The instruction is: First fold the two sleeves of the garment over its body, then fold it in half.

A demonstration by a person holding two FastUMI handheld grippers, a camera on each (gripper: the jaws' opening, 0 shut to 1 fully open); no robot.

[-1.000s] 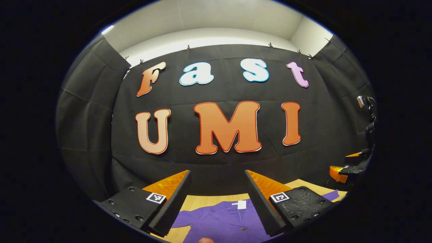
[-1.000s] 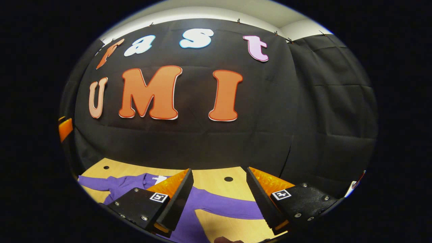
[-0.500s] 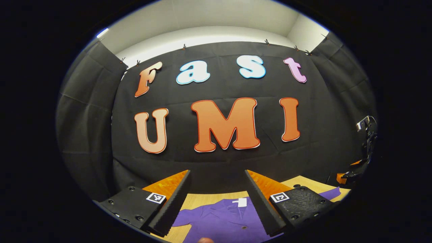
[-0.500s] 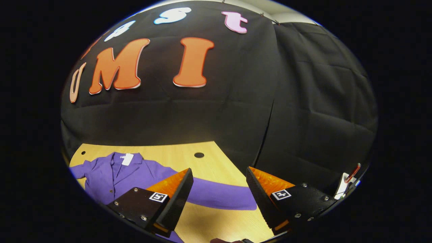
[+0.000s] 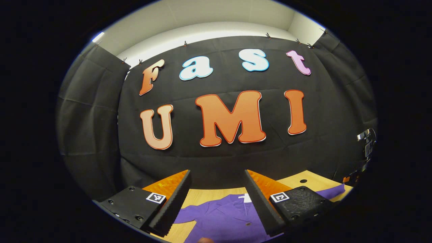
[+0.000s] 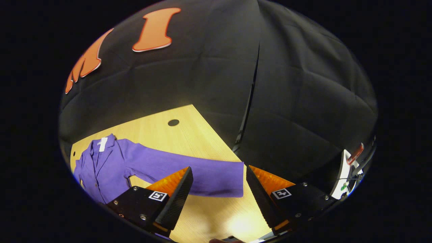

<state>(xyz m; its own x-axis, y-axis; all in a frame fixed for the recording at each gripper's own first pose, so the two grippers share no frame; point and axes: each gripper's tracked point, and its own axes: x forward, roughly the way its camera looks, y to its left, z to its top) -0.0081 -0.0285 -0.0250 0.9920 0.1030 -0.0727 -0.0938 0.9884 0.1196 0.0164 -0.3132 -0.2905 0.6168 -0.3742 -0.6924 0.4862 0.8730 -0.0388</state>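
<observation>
Tilted lower since a second ago, the right gripper (image 6: 217,189) is aimed at the outstretched sleeve (image 6: 189,168).
Nothing is yet folded: the garment (image 5: 224,216) is seen flat ahead of the left gripper (image 5: 217,197); both grippers' jaws are spread, empty.

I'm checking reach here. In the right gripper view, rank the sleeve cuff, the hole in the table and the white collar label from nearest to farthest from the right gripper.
1. Sleeve cuff: just ahead, between the fingers.
2. Hole in the table: farther ahead, left.
3. Collar label: far left.
</observation>
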